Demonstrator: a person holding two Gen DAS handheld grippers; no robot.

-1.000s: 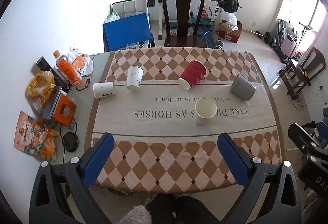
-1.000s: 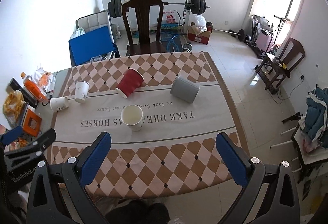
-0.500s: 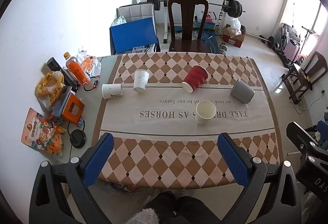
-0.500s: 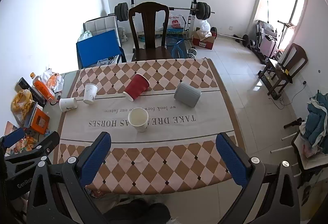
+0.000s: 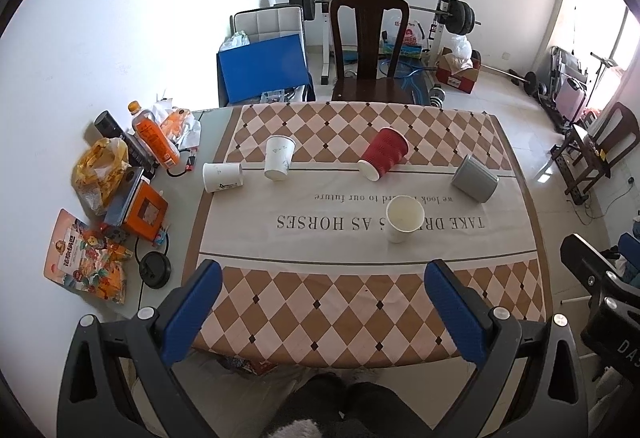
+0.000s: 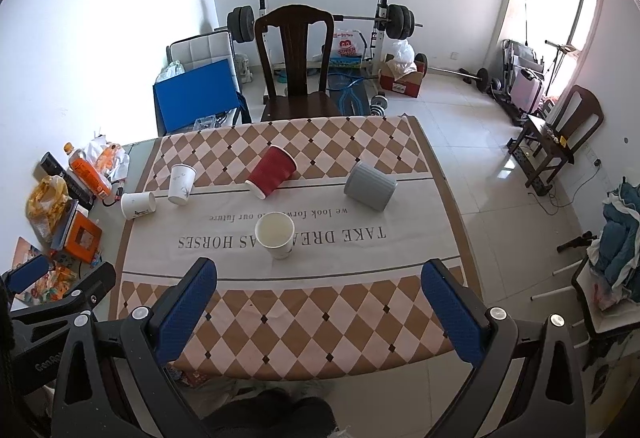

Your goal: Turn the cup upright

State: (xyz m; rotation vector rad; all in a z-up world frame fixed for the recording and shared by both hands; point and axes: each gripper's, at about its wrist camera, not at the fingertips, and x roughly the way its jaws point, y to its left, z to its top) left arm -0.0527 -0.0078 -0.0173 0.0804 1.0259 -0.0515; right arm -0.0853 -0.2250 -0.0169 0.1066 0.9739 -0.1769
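Both hand-held grippers (image 5: 320,296) (image 6: 320,292) risen higher, jaws apart, empty. Five cups: four tipped, one white cup (image 5: 404,217) upright.

Both grippers, L (image 5: 322,292) & R (image 6: 320,292), wide apart, empty.

My view: red cup (image 5: 384,153) on side at 12; grey cup (image 5: 475,179) tipped at 1; white cup (image 5: 404,217) upright.

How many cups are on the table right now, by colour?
White cups: 3
Red cup: 1
Grey cup: 1
Total: 5
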